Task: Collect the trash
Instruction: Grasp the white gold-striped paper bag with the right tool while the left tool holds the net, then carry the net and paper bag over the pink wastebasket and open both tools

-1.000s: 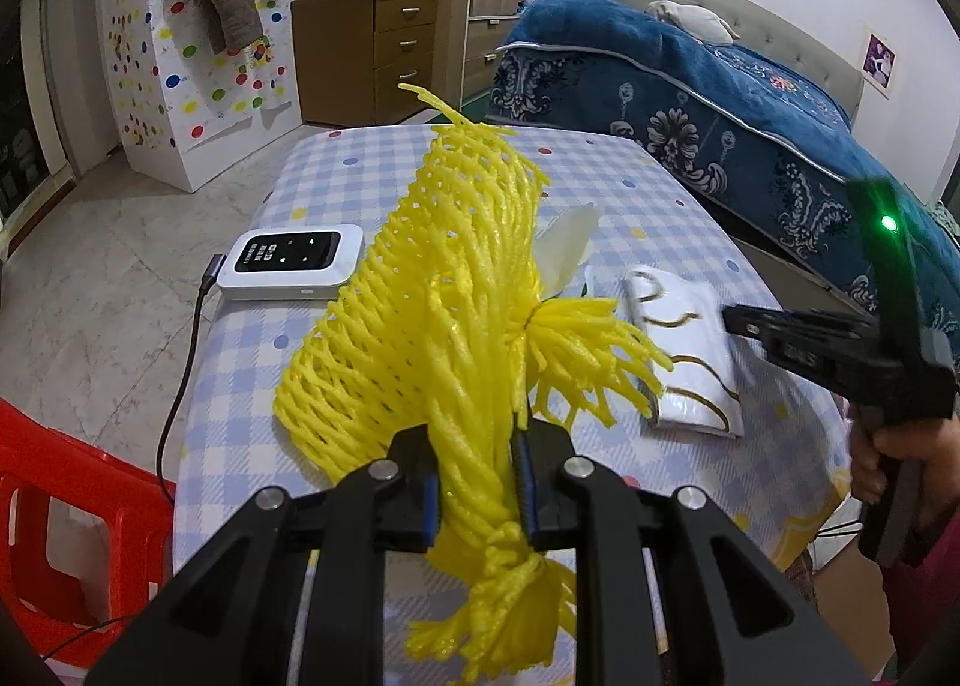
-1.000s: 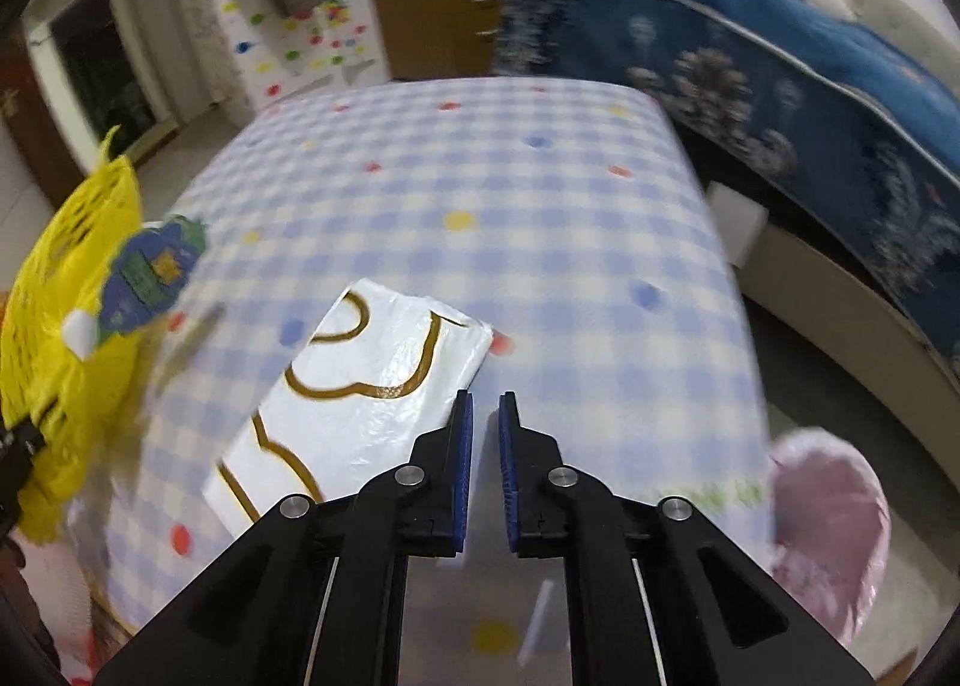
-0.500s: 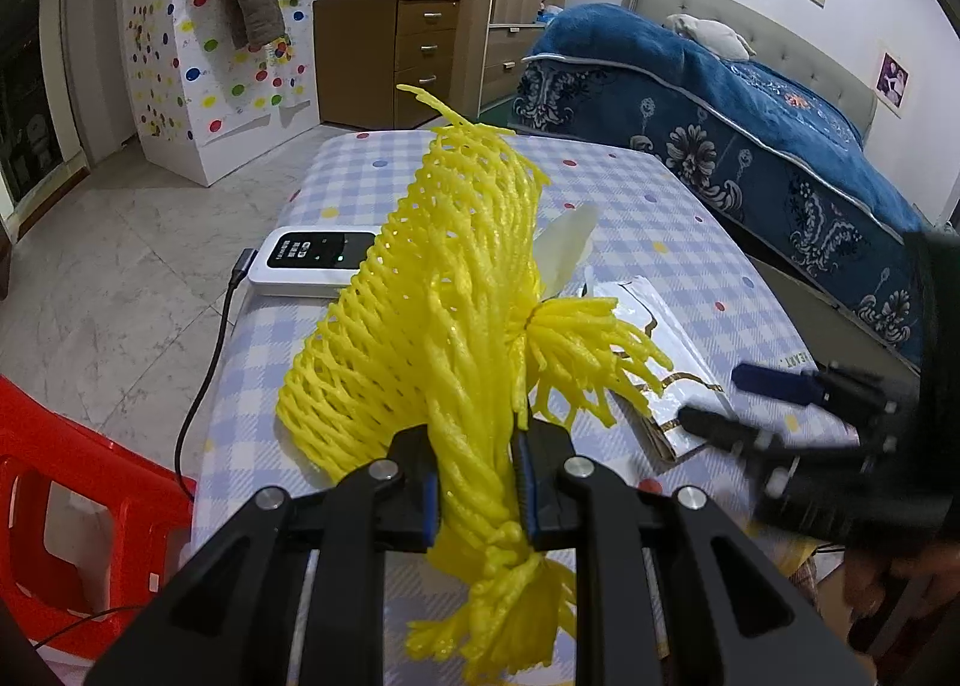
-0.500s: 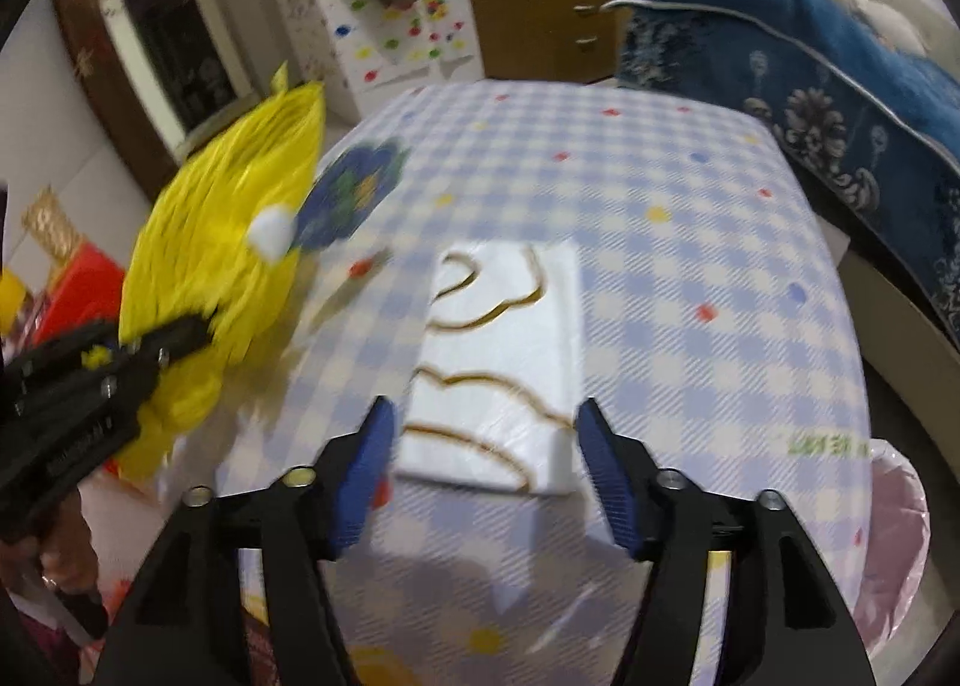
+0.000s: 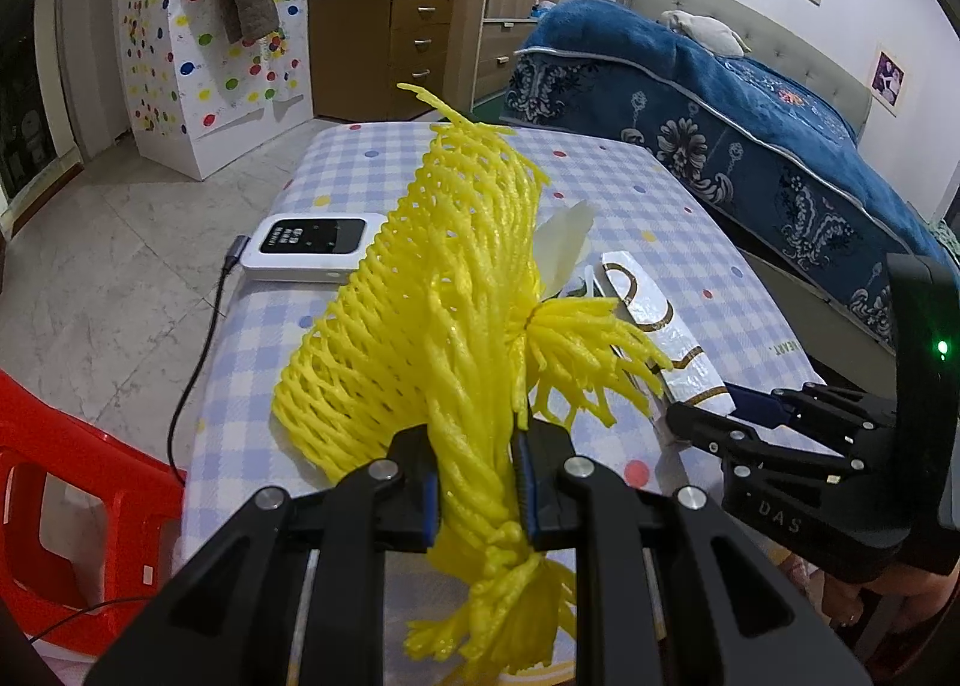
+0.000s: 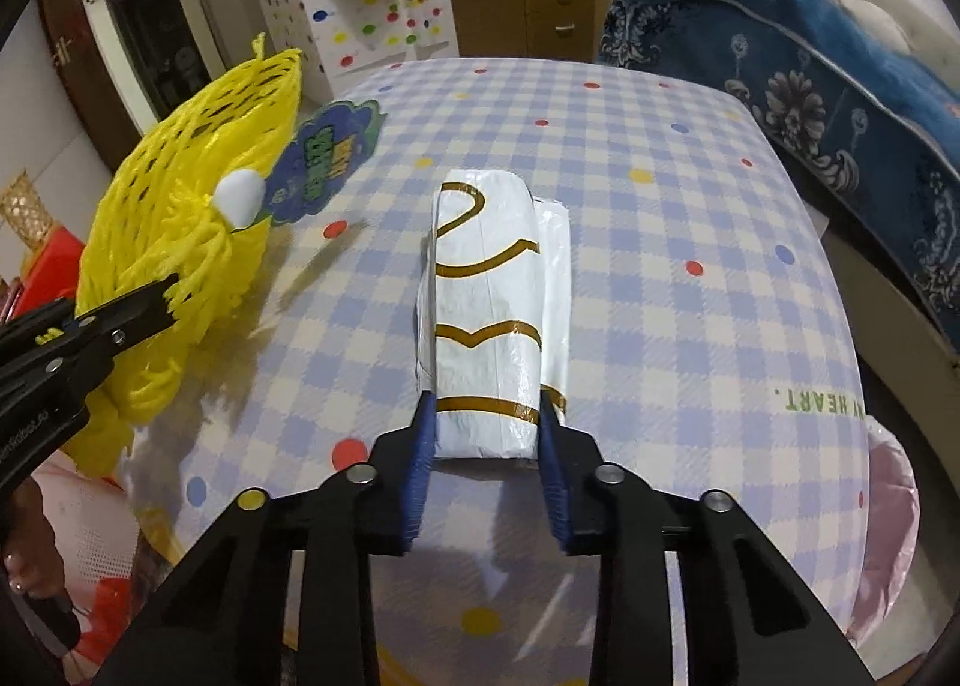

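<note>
My left gripper (image 5: 477,473) is shut on a yellow foam fruit net (image 5: 444,290) and holds it above the near end of the checked table (image 5: 384,158). The net with its blue-green label shows at the left of the right wrist view (image 6: 180,194). A white plastic wrapper with gold lines (image 6: 489,314) lies on the table. My right gripper (image 6: 486,434) has its blue pads on both sides of the wrapper's near end, which bulges between them. In the left wrist view the right gripper (image 5: 714,407) meets the wrapper (image 5: 660,326) at the right.
A white device with a dark screen (image 5: 312,248) and a cable lies on the table's left side. A red plastic stool (image 5: 72,494) stands at the left. A pink bag (image 6: 888,530) hangs by the table's right edge. A blue-covered bed (image 5: 750,116) is to the right.
My right gripper opened, swung to line up with the wrapper, moved onto its near end and narrowed around it. My left gripper kept hold of the yellow net.
</note>
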The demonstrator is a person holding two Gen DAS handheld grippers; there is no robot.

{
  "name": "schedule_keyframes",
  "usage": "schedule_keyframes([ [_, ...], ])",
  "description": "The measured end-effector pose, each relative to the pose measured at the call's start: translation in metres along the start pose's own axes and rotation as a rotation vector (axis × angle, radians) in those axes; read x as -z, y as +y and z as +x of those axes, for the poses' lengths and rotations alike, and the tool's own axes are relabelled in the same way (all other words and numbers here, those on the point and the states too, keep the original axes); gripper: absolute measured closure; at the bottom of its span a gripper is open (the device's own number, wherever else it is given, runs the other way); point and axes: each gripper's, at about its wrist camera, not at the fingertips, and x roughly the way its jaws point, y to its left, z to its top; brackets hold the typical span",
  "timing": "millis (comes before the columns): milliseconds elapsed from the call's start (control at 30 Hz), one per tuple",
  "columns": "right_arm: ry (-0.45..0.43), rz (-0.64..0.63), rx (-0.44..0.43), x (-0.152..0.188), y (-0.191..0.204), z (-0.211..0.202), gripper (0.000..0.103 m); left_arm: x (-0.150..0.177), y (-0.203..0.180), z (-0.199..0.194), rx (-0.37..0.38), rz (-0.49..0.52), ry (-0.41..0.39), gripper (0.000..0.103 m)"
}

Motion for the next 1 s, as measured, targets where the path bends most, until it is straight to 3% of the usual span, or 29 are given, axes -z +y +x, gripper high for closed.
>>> schedule_keyframes([
  [100,-0.015,-0.007,0.016,0.006,-0.003,-0.004,0.095,0.003,-0.007,0.001,0.010,0.008,0.012,0.086],
  [167,-0.023,0.021,-0.005,0.011,-0.013,-0.009,0.097,0.005,-0.014,0.001,0.014,0.019,0.020,0.086],
  [400,-0.115,0.138,0.038,0.027,-0.071,-0.061,0.097,-0.002,-0.061,-0.005,0.091,0.089,0.008,0.086],
  [633,-0.178,0.262,0.162,0.065,-0.138,-0.104,0.096,-0.008,-0.166,0.004,0.224,0.285,0.004,0.086],
  [1000,-0.133,0.472,0.358,0.145,-0.238,-0.123,0.095,0.010,-0.298,0.036,0.396,0.509,0.041,0.084],
])
